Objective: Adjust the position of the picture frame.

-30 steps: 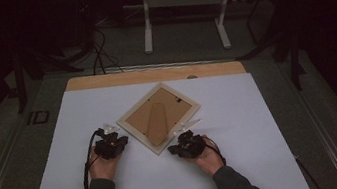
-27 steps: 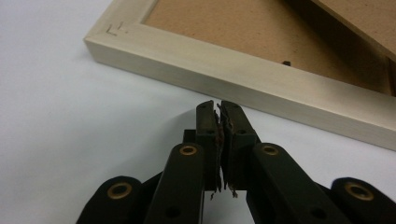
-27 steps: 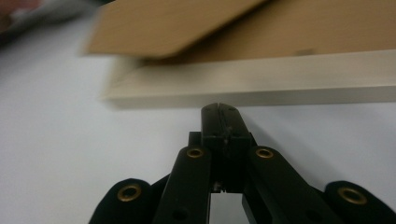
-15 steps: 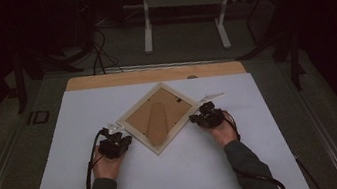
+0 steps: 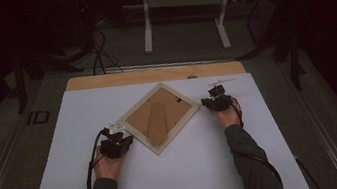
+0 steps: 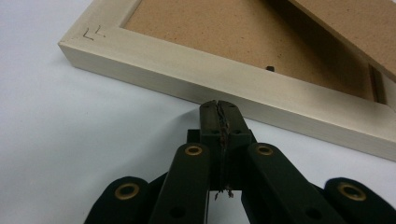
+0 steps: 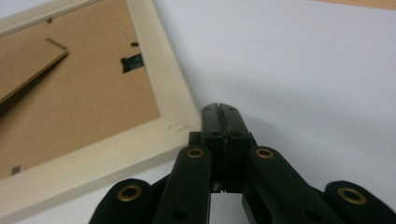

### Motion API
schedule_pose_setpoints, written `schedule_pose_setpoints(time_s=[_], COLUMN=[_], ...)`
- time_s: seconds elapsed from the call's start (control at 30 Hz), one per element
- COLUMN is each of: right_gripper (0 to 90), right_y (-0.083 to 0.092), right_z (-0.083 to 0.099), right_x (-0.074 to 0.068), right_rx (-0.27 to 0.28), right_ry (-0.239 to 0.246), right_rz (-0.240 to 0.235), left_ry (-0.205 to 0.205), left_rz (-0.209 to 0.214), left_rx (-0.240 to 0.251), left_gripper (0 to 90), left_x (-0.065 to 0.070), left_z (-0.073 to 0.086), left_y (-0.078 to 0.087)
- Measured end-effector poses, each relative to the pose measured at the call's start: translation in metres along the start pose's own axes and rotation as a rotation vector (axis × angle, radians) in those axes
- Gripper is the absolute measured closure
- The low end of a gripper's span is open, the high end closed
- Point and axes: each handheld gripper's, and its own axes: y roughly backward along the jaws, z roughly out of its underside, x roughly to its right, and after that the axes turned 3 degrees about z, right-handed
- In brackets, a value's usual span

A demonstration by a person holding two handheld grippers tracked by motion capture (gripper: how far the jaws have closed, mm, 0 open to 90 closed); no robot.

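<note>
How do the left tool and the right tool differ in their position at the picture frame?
The left tool meets a long side of the picture frame; the right tool stands beside its right corner. The left is nearer the person, the right farther. Both are shut and hold nothing.

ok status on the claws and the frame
Both claws shut, empty: left claw at picture frame edge, right claw by its corner. Frame face down. Nothing in the way.

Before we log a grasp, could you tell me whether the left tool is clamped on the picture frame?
No, the left tool is shut with nothing between its jaws, its tip just at the picture frame's outer edge.
</note>
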Motion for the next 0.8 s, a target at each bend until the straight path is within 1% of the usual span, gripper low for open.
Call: schedule_pose_setpoints(time_s=[0.13,0.2,0.27,0.33,0.43,0.5,0.53,0.6,0.67,0.7,0.8], right_gripper=[90.0,90.0,90.0,90.0,90.0,90.0,90.0,90.0,90.0,90.0,90.0], right_y=[-0.003,-0.007,-0.009,-0.016,-0.020,-0.022,-0.025,-0.026,-0.027,-0.027,-0.026], right_z=[-0.005,-0.010,-0.010,-0.011,-0.011,-0.010,-0.009,-0.008,-0.007,-0.007,-0.007], right_x=[0.000,-0.001,-0.001,-0.001,-0.001,-0.001,-0.001,0.000,-0.001,-0.001,-0.002], right_rx=[-0.007,-0.003,-0.005,-0.014,-0.025,-0.029,-0.047,-0.063,-0.080,-0.080,-0.091], right_ry=[-0.005,-0.002,-0.006,-0.023,-0.024,-0.021,-0.013,-0.011,0.009,0.009,0.031], right_rz=[0.009,0.009,0.005,0.010,0.012,0.010,0.017,0.014,0.017,0.017,0.021], left_ry=[0.003,0.005,0.027,0.024,0.022,0.024,0.024,0.022,0.026,0.026,0.035], left_rz=[0.002,0.002,0.020,0.020,0.023,0.028,0.028,0.028,0.029,0.029,0.032], left_rx=[0.002,0.001,0.003,0.002,0.002,0.005,0.005,0.004,0.003,0.003,0.002], left_gripper=[90.0,90.0,90.0,90.0,90.0,90.0,90.0,90.0,90.0,90.0,90.0], left_x=[0.000,0.000,-0.001,0.000,0.000,-0.001,-0.001,-0.001,-0.001,-0.001,-0.002], left_z=[0.000,0.000,0.000,-0.001,-0.001,0.000,0.000,-0.001,-0.001,-0.001,-0.001], left_y=[0.000,0.000,-0.001,-0.001,-0.001,-0.002,-0.002,-0.002,-0.001,-0.001,-0.001])
